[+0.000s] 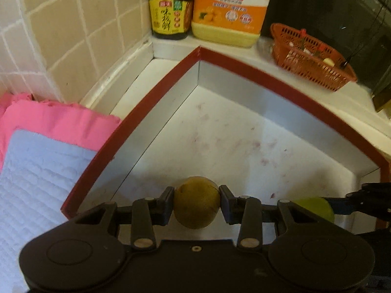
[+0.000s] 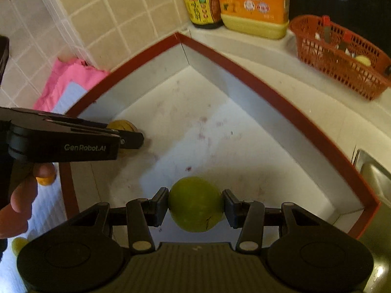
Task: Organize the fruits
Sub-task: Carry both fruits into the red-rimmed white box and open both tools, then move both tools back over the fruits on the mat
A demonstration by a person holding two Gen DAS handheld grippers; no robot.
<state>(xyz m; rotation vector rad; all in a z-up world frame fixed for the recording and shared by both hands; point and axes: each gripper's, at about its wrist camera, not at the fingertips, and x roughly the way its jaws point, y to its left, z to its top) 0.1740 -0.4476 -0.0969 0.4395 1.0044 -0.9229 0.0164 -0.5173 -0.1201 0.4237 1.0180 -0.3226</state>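
Two fruits are gripped over the red-rimmed box (image 1: 156, 102): my left gripper (image 1: 196, 202) pinches a brownish-yellow fruit (image 1: 196, 201), and my right gripper (image 2: 195, 205) pinches a green fruit (image 2: 195, 204), both above the near part of the white floor. I see bare stained floor stretching to the far corner, walled on every side. Far beyond stand a dark sauce bottle (image 1: 169, 9), an orange detergent jug (image 1: 231, 9) and a red basket (image 1: 310, 57), its contents hard to make out. A pink cloth (image 1: 48, 119) lies left. Small yellow fruits (image 2: 45, 180) sit half hidden behind my left hand (image 2: 19, 202).
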